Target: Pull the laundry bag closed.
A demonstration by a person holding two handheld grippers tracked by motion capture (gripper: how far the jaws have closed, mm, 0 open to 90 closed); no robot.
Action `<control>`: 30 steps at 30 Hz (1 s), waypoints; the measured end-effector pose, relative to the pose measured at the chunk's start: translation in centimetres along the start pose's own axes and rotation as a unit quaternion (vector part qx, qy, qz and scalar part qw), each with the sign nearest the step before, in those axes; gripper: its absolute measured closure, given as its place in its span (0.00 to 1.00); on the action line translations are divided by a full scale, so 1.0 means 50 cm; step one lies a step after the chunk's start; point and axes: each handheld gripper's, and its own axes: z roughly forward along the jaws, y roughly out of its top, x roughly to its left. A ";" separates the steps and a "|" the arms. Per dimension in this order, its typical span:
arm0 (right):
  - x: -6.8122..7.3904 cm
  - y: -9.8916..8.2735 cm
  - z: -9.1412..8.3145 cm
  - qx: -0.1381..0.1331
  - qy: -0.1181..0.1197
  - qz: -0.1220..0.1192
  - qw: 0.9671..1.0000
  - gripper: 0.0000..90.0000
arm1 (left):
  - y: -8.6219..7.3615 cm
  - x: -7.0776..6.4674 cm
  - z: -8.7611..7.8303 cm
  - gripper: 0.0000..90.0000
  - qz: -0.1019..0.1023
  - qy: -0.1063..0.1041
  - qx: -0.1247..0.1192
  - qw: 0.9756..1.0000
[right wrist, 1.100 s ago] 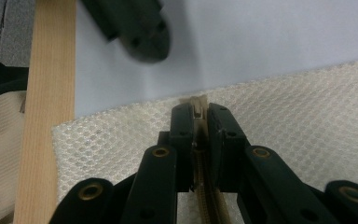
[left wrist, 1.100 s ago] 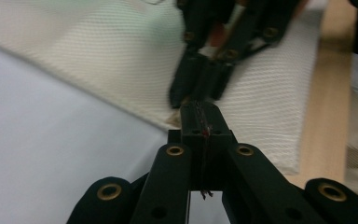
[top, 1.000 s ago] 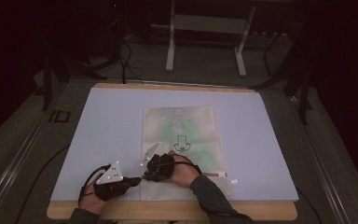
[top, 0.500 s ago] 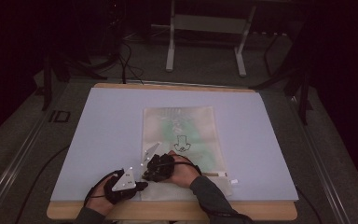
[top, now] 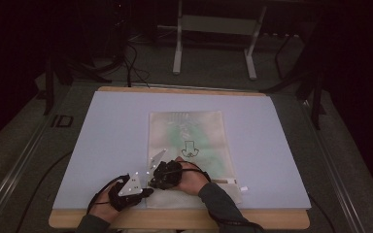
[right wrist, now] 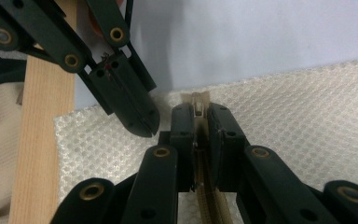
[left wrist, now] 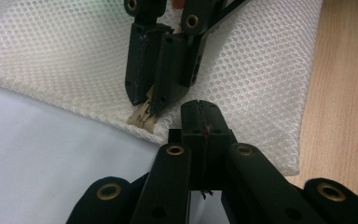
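Two grippers, one mesh bag (top: 192,145) at table's (top: 102,145) near edge. Right gripper (right wrist: 198,109) clamped on the bag's one zipper pull (right wrist: 196,100); left gripper (left wrist: 200,109) closed tight w/ jaws on mesh just beside it.

The desk (top: 126,126) is evenly lit from above while its surroundings are left dark. The close views are rendered bright and sharp, and the nearest claw parts are slightly softened.

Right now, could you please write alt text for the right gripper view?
The right gripper is shut on the beige zipper pull of a white mesh bag. The left gripper, also shut, rests on the bag's corner beside it, near the wooden table edge.
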 end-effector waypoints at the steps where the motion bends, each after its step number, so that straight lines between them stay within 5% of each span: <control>1: 0.001 0.000 -0.001 0.002 -0.001 -0.001 1.000 0.91 | -0.001 -0.001 0.000 1.00 0.000 0.001 -0.001 1.000; 26: 0.002 -0.019 -0.020 0.026 0.001 -0.023 0.999 0.91 | 0.002 -0.006 0.000 1.00 0.002 0.014 0.005 1.000; 30: 0.001 -0.021 -0.017 0.016 0.000 -0.020 1.000 0.91 | -0.008 -0.005 -0.001 1.00 -0.001 0.011 -0.012 1.000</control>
